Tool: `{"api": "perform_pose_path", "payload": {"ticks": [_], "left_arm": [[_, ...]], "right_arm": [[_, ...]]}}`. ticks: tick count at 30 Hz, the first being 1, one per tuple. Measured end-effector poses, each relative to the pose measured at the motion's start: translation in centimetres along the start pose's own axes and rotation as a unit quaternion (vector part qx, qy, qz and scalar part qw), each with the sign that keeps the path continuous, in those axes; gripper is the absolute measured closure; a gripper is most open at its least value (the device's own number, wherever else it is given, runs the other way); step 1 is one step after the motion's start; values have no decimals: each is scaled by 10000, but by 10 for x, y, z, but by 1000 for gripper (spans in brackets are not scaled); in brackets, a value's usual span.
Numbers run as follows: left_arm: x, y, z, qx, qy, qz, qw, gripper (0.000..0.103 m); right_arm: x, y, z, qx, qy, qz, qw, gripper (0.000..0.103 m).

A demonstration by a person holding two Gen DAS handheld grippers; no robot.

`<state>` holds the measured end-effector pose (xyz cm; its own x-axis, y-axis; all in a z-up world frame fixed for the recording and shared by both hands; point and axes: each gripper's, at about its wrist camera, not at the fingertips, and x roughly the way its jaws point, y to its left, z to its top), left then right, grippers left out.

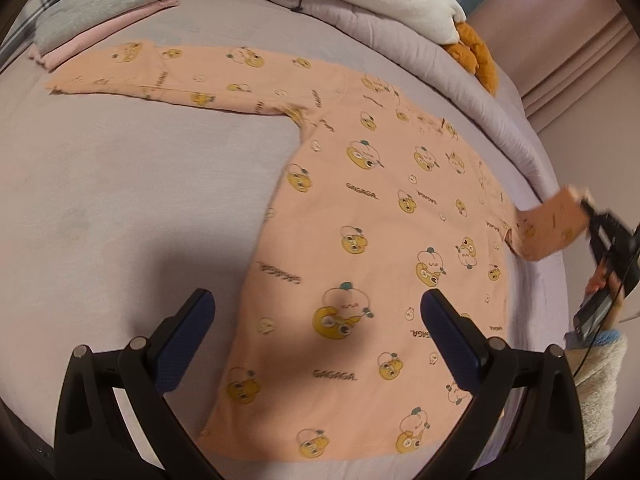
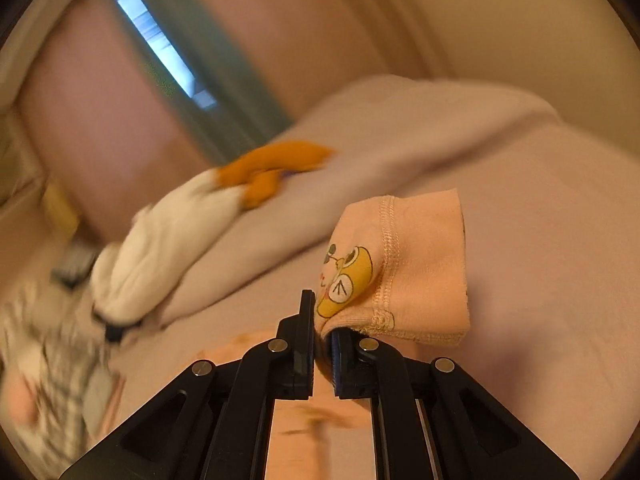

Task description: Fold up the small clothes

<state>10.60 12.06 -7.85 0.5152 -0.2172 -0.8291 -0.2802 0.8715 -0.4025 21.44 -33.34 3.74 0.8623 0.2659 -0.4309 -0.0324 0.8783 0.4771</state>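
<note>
Blurred bed (image 2: 520, 184), cuff (image 2: 420, 264) pinched in right gripper (image 2: 322, 320) fingers, left gripper (image 1: 316, 312) spread.

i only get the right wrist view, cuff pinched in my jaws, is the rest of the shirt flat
Observer: Yes, the shirt body lies spread flat on the bed.
Operator: other sleeve?
Observer: The far sleeve stretches straight out, not yet folded.
Operator: what's the left gripper doing
Observer: The left gripper hangs open above the hem, holding nothing.
Operator: anything near that far sleeve
Observer: A folded stack of grey and pink clothes sits just past its cuff.
</note>
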Motion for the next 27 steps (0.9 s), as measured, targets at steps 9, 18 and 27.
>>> {"api": "perform_pose_path", "payload": {"ticks": [9, 18, 27], "left_arm": [[-24, 48, -4, -297, -179, 123, 9993, 0], [-31, 85, -3, -561, -199, 362, 9976, 0], [-31, 109, 4, -810, -263, 277, 9960, 0]], "right_arm": [[97, 217, -91, -2586, 664, -79, 9637, 95], [176, 285, -210, -4527, 1575, -869, 8733, 94], [131, 260, -209, -4306, 2116, 675, 8748, 57]]}}
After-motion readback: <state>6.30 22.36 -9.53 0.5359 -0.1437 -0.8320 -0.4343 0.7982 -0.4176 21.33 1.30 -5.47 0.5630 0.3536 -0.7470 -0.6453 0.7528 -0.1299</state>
